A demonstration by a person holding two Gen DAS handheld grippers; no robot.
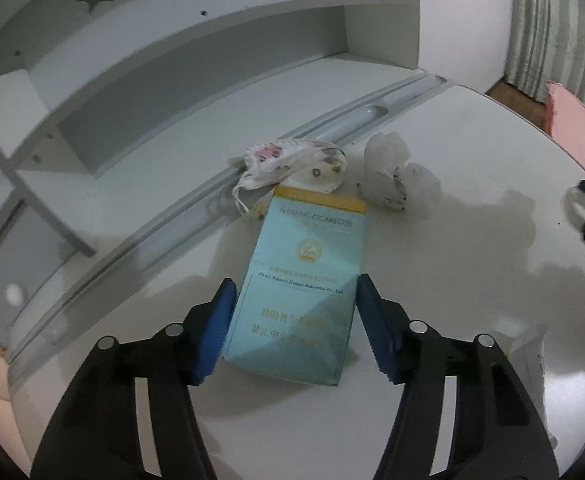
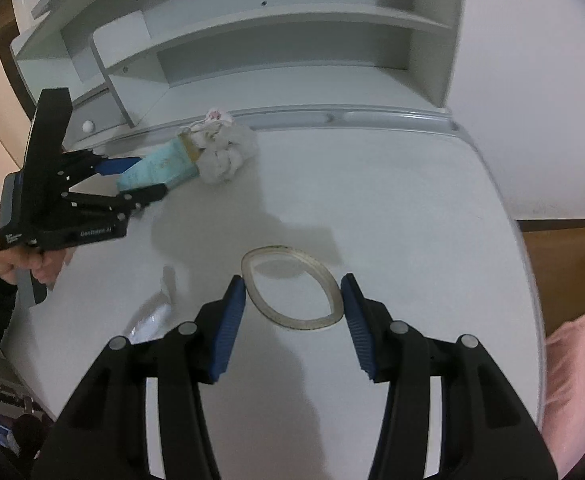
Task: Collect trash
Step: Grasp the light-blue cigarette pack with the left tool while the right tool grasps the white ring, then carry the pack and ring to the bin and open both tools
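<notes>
Left wrist view: fingers [image 1: 296,308] clamp the cigarette pack [image 1: 300,280]; right fingers [image 2: 294,306] squeeze the tape ring [image 2: 332,280].

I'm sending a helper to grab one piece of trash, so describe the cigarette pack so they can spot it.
On the white desk, before the shelf unit, it lies flat between the left gripper fingers. The cigarette pack is the only pale blue, yellow-topped box; beside it are crumpled white tissue and a mask.

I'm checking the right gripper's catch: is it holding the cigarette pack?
No: the right gripper is shut on the tape ring, while the cigarette pack lies between the left gripper's fingers.
</notes>
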